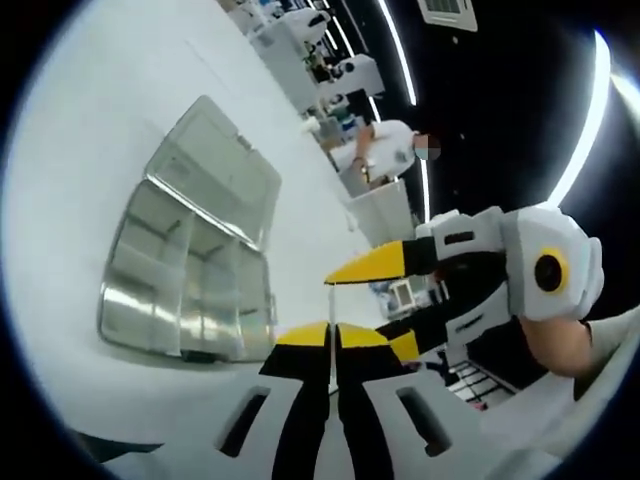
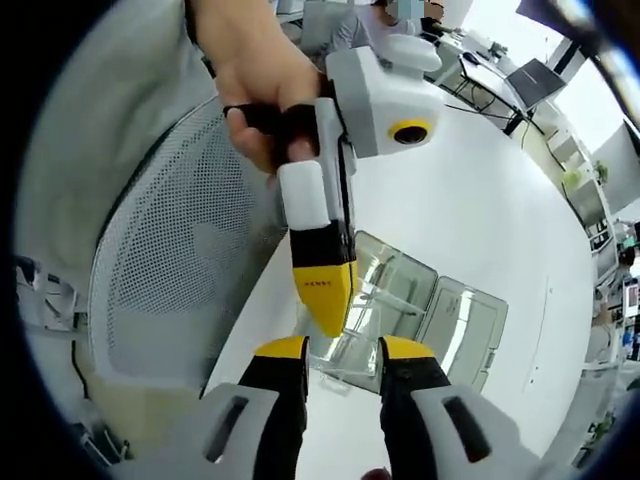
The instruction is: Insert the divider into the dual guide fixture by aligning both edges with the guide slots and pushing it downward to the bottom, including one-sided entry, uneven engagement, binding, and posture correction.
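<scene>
A clear plastic compartment box (image 1: 185, 285) lies on the white table (image 1: 90, 150) with its lid (image 1: 215, 165) swung open; thin clear dividers stand inside it. At the bottom of the left gripper view, my left gripper (image 1: 332, 335) has its yellow tips pressed together, and I see nothing between them. My right gripper (image 1: 365, 312) comes in from the right with its jaws apart. In the right gripper view, my right gripper (image 2: 345, 350) is open just short of the box (image 2: 400, 300). The left gripper (image 2: 327, 315) points down at the box's near edge, held by a hand (image 2: 260, 95).
A grey mesh chair (image 2: 165, 280) stands against the table's near edge on the left of the right gripper view. The open lid (image 2: 465, 330) lies flat beyond the box. Desks and a seated person (image 1: 385, 150) are far behind the table.
</scene>
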### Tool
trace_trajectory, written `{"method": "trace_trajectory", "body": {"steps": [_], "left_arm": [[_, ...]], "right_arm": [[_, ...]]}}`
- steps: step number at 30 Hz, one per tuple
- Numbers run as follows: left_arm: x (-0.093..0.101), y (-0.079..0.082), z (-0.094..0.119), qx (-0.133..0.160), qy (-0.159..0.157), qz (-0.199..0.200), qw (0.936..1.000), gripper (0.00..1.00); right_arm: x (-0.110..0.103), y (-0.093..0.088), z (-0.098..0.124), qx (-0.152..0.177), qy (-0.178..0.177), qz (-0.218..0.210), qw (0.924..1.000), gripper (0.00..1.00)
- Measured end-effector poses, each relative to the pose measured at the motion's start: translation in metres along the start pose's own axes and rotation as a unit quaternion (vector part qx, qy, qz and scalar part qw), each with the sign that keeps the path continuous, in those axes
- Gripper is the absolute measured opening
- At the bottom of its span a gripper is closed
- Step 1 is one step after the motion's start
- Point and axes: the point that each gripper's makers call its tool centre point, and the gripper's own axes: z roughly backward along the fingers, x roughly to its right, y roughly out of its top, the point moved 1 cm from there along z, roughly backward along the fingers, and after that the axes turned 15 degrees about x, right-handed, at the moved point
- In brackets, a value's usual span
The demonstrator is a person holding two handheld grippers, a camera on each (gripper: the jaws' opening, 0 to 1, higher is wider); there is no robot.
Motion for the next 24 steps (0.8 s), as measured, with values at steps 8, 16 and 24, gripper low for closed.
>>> {"method": "trace_trajectory", "body": {"steps": [8, 16, 24], "left_arm": [[-0.004, 0.001, 0.001, -0.003, 0.001, -0.016, 0.9999, 0.0], [-0.003, -0.001, 0.004, -0.011, -0.012, -0.068, 0.9975, 0.0], [-0.003, -0.003, 0.006, -0.029, -0.029, -0.133, 0.9902, 0.0]], "right_arm": [[0.001, -0.003, 0.005, 0.001, -0.002, -0.006, 1.0, 0.22], [0.004, -0.004, 0.01, 0.009, 0.004, -0.022, 0.9997, 0.17], [0.004, -0.004, 0.013, 0.016, 0.02, -0.034, 0.9991, 0.08]]}}
